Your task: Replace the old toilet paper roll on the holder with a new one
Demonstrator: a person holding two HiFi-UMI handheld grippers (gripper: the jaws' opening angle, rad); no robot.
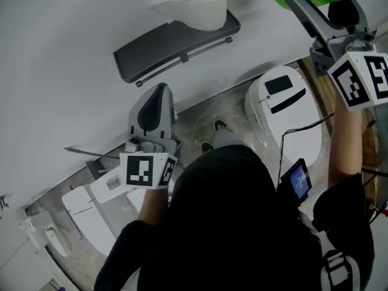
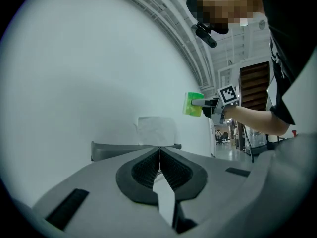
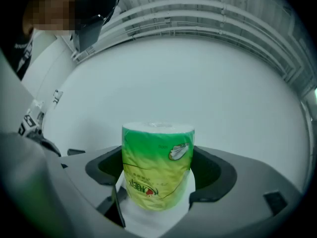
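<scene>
The right gripper clamped the wrapped new roll near the wall holder, where the old roll sat. The left gripper, jaws together and empty, should probably lift the old roll clear first.

The new roll has a thin, glossy green plastic wrap, with white paper showing at its top. The old roll is soft, matt white paper. The holder looks like dark grey matt plastic, with a slim metal-looking bar at its front edge. The left gripper and right gripper are smooth matt grey plastic. The left's pads are black and finely ribbed. The wall is smooth matt white, and the toilet is glossy white.
</scene>
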